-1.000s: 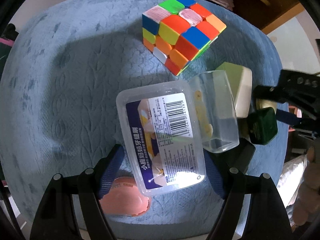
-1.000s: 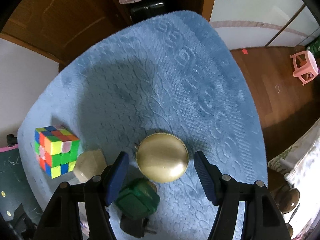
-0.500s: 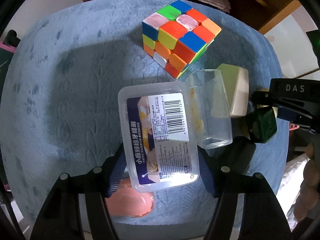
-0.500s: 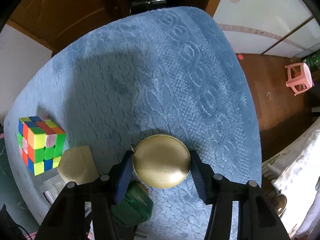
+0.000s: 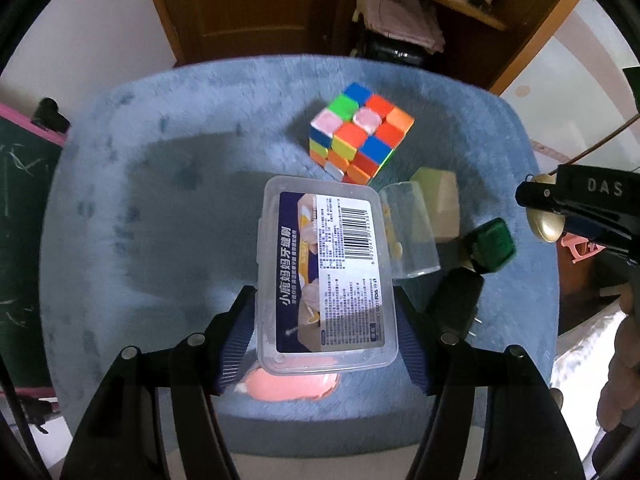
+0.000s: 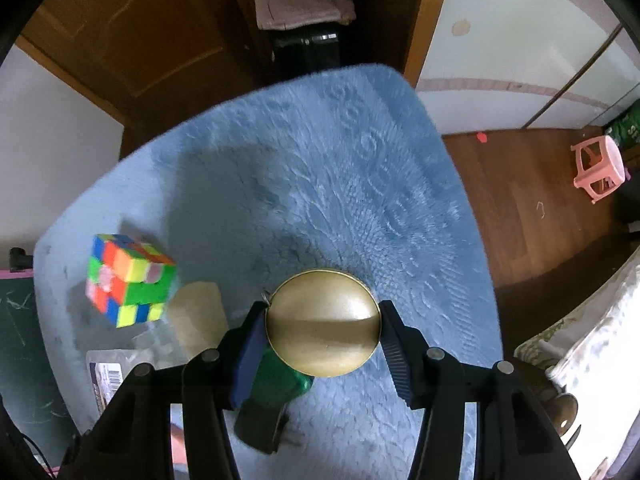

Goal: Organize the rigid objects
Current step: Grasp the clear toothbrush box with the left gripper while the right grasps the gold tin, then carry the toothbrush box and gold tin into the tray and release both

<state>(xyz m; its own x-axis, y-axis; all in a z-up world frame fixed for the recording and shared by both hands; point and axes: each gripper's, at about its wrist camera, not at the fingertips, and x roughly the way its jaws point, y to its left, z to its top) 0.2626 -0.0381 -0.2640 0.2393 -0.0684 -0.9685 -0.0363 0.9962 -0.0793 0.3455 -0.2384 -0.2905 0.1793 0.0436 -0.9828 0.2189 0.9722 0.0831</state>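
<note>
My left gripper (image 5: 326,332) is shut on a clear plastic box (image 5: 326,272) with a barcode label, held above the blue cloth-covered table (image 5: 160,220); its hinged lid hangs open to the right. My right gripper (image 6: 322,334) is shut on a round gold tin (image 6: 323,322), lifted off the cloth; the same tin (image 5: 544,220) shows at the right edge of the left wrist view. A colourful puzzle cube (image 5: 360,138) stands behind the box. Beside it lie a beige block (image 5: 440,204), a green cube (image 5: 490,246) and a black plug (image 5: 456,304).
A pink flat object (image 5: 292,384) lies on the cloth under the box. A wooden door and shelves with folded cloths stand behind the table. A pink stool (image 6: 600,168) is on the wooden floor at right. A green chalkboard (image 5: 20,220) is at left.
Both grippers closed on their objects and rose: the box and the gold tin have left the cloth, and the table looks smaller and farther away.
</note>
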